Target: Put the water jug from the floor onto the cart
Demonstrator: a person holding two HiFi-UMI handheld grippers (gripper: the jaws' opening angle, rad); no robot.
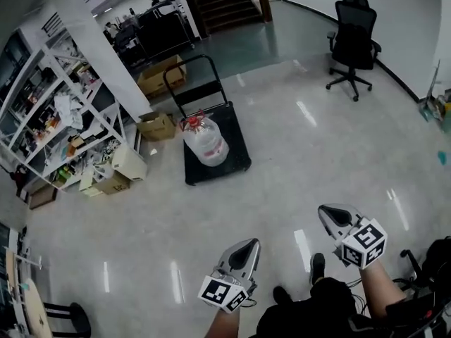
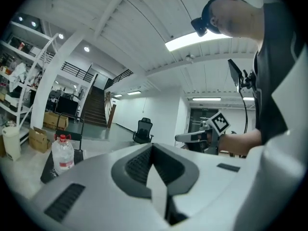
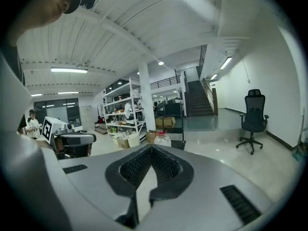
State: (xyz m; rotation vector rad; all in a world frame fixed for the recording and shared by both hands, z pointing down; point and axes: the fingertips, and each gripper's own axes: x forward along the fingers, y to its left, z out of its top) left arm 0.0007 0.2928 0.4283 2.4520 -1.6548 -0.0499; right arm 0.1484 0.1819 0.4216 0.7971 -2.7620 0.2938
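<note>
The clear water jug (image 1: 206, 141) with a red cap stands upright on the black platform cart (image 1: 238, 153) in the middle of the floor. Both grippers are low in the head view, well short of the cart. My left gripper (image 1: 248, 245) is shut with nothing in it, and so is my right gripper (image 1: 325, 214). In the left gripper view the jug (image 2: 62, 153) sits far off at the left, beyond my shut left gripper (image 2: 153, 146). In the right gripper view the jug (image 3: 162, 138) shows just over my shut right gripper (image 3: 151, 149).
White shelves (image 1: 63, 118) full of clutter line the left, with cardboard boxes (image 1: 156, 125) on the floor beside the cart. A black office chair (image 1: 352, 37) stands at the far right. Stairs (image 1: 225, 2) rise at the back. The person's shoe (image 1: 317, 266) is between the grippers.
</note>
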